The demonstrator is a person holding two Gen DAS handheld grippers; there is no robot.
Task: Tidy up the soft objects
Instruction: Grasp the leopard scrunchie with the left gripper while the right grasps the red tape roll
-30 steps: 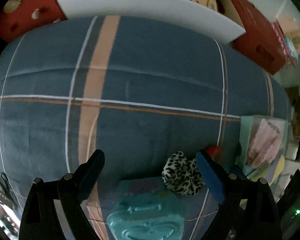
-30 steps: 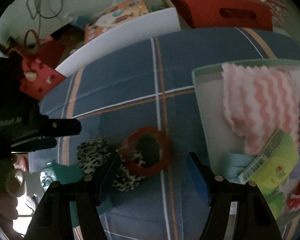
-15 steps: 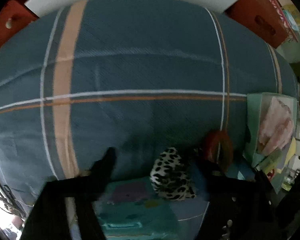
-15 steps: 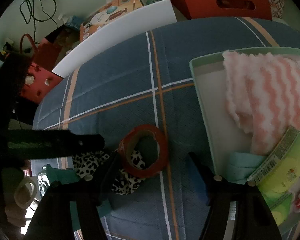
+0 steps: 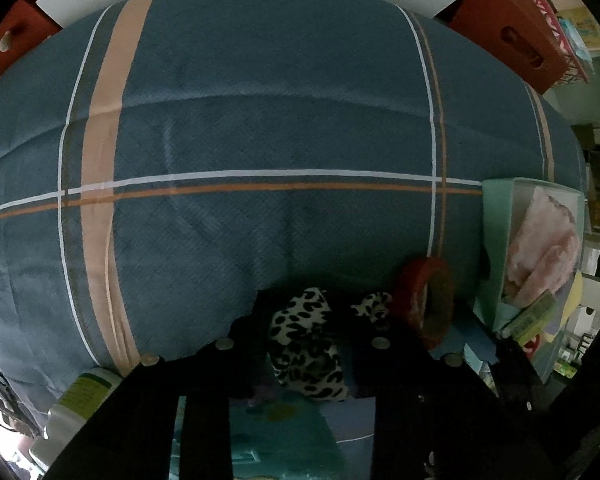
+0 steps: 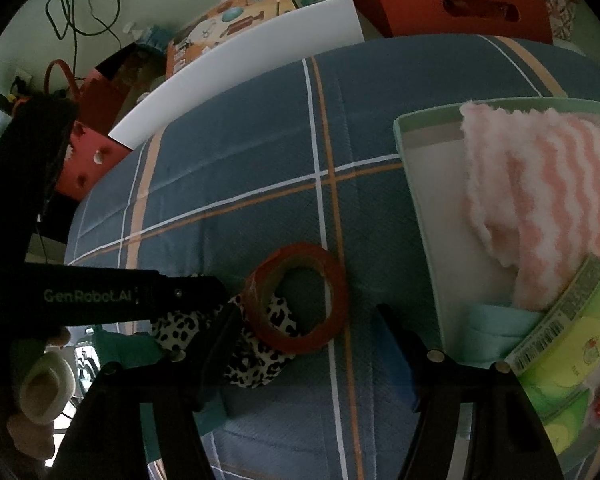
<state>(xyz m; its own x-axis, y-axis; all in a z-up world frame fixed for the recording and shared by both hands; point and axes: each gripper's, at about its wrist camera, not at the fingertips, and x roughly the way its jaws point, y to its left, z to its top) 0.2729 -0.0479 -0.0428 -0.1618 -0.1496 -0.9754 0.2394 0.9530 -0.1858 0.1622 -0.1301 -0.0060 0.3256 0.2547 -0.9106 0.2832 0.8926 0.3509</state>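
My left gripper [image 5: 300, 344] sits around the spotty scrunchie [image 5: 306, 350], one finger on each side, but I cannot tell if it is squeezing yet. The scrunchie lies on the blue blanket [image 5: 260, 120], touching the red tape ring [image 6: 298, 292]. My right gripper [image 6: 304, 332] is wide open with nothing in it, near the ring. The green box [image 6: 414, 184] beside the ring holds the soft things, so I think the scrunchie goes there.

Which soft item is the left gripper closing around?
The leopard-print scrunchie on the bedspread, between the left gripper's jaws; the pink fluffy cloth lies in the green bin.
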